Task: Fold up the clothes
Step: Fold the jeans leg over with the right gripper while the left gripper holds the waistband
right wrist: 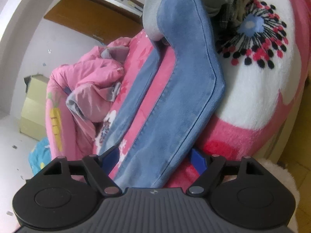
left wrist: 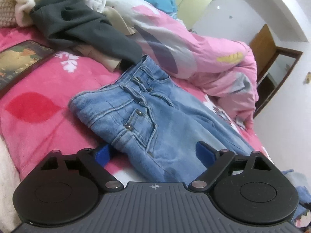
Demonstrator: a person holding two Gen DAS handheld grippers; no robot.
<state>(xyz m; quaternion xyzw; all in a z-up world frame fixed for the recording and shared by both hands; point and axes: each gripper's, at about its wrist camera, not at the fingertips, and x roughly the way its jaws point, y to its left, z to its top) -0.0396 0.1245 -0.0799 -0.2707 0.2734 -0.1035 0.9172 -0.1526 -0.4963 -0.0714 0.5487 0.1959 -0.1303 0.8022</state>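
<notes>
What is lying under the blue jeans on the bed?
The blue jeans lie on a pink flowered blanket. Whether anything else is beneath the denim cannot be seen.

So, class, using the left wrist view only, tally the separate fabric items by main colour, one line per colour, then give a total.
Blue: 1, the light blue denim jeans
Dark grey: 1, the dark grey crumpled garment
Pink: 2, the hot pink fleece blanket and the pale pink printed quilt
Total: 4
</notes>
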